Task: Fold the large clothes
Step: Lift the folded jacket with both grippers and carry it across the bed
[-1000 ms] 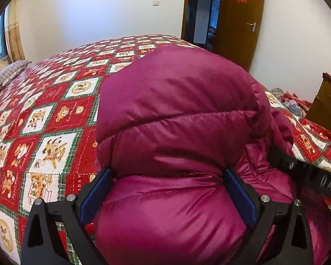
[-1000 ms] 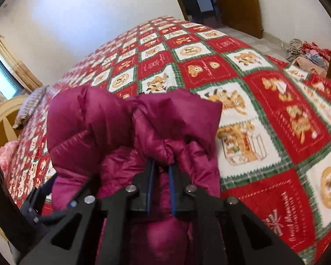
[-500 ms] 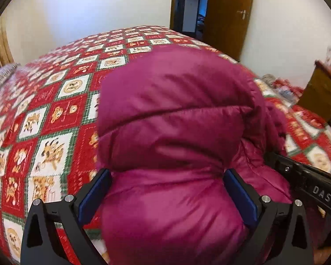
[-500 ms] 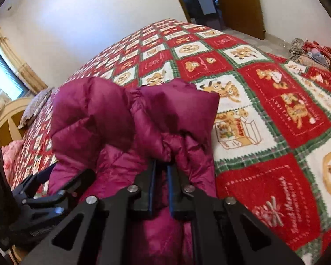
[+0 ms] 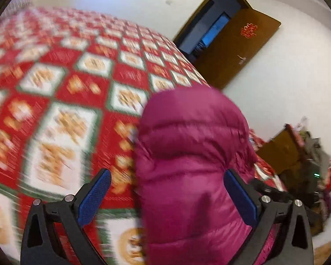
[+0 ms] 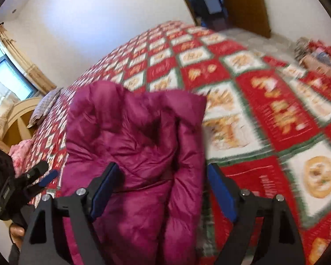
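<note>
Red, green and cream patchwork covers the bed (image 6: pixel 264 114), blurred in both views, with a curtained window (image 6: pixel 2 75), a wooden headboard (image 6: pixel 17 121) and a pillow (image 6: pixel 46 106) at its left end. The magenta puffer jacket (image 6: pixel 132 154) lies bunched on the quilt near its close edge, between the spread blue fingers of the left claw (image 5: pixel 167 198), and the right claw (image 6: pixel 163 190) also stands apart around its folds, gripping nothing. To the right stand white walls, an open brown door (image 5: pixel 238 53) and a wooden cabinet (image 5: pixel 282 150) beside a heap of clutter.
</note>
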`<state>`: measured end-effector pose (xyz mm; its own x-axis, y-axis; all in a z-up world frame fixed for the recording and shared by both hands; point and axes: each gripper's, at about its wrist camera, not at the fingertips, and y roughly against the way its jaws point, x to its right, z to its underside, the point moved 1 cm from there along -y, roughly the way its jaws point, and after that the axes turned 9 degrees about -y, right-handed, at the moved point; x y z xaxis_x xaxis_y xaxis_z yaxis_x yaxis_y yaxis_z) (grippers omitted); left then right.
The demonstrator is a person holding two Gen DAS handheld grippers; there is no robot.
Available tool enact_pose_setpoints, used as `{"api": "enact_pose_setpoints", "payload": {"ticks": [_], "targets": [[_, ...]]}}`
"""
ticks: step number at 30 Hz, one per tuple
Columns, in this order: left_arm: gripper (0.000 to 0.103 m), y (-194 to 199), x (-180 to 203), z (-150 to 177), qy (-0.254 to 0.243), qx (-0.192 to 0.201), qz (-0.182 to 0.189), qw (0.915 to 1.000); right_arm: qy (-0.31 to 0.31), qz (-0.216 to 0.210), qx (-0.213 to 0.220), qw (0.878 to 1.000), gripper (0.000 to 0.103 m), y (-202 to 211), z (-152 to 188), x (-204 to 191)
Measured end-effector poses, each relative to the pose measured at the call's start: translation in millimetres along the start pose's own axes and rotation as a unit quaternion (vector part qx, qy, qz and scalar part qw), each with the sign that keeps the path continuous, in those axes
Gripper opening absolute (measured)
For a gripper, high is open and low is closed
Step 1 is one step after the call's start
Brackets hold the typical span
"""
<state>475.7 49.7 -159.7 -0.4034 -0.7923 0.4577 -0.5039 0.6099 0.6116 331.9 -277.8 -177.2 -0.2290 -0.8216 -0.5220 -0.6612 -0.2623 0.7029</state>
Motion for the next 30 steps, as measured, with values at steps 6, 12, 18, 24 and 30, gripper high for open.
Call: {"api": "enact_pose_setpoints", "payload": {"ticks": [6, 12, 18, 24, 30], "targets": [[0.102, -45.0, 9.6, 25.8, 0.018, -0.029, 0.074, 0.9966, 0.012, -0.051, -0.020, 0.998, 0.089, -20.2, 11.5, 8.7], [0.095, -48.7, 23.4, 23.4, -0.005, -0.031, 0.070, 0.9971, 0.038, -0.024, -0.018, 0.999, 0.072, -21.8, 23.6, -5.1], [0.077, -32.3, 41.7, 22.3, -0.021, -0.033, 0.067, 0.9970, 0.021, -0.035, -0.030, 0.999, 0.036, 0.9, 39.7, -18.8], [0.077, 10.4, 99.7, 10.9, -0.078, -0.016, 0.103, 0.9915, 0.009, -0.053, 0.020, 0.998, 0.033, 71.3, 56.7, -28.6], [0.077, 31.4, 190.1, 2.9, -0.121, -0.010, 0.174, 0.9772, -0.026, -0.061, 0.083, 0.994, 0.033, 183.5, 49.9, -1.6]]}}
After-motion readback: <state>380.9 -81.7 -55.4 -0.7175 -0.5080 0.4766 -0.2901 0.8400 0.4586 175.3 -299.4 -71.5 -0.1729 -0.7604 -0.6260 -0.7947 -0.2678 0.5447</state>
